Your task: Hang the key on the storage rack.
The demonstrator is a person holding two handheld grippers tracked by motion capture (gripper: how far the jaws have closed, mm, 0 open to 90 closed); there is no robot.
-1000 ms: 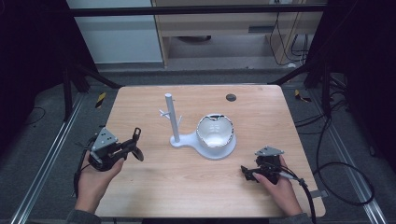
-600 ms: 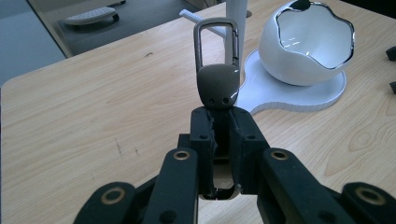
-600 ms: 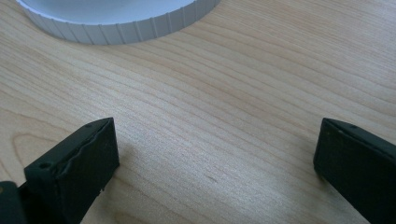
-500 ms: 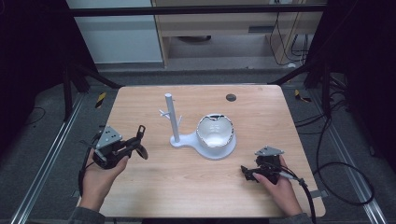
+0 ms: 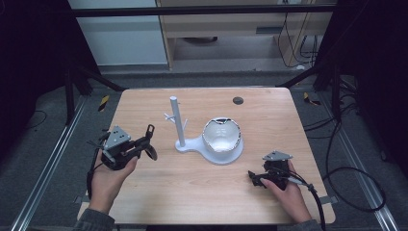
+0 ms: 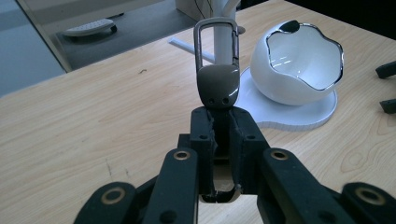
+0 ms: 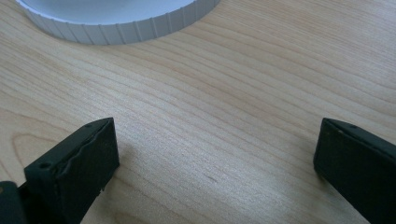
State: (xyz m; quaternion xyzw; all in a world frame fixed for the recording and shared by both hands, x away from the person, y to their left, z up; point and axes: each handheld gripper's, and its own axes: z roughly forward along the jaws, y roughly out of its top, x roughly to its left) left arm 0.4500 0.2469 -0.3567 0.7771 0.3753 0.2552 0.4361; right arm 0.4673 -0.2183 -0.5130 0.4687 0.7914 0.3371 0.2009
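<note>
The left tongs (image 6: 223,140), clamped on a key fob with carabiner clip (image 6: 217,65), have drifted slightly toward the white peg stand (image 5: 176,122) at frame centre, likely to hang it; the right tongs (image 7: 215,158) rest apart.

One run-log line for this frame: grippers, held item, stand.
left gripper: shut on carabiner keychain | right gripper: open, low over table | white stand with bowl: untouched

Key fob (image 6: 218,86): dark, rounded, leather-like tab with two small rivets, topped by an oblong metal carabiner clip. Upright, clip end uppermost, its lower end clamped between the left gripper's (image 6: 223,140) jaws. Held above the table's left side, left of the white stand's post; the clip loop overlaps that post in the left gripper view.
</note>
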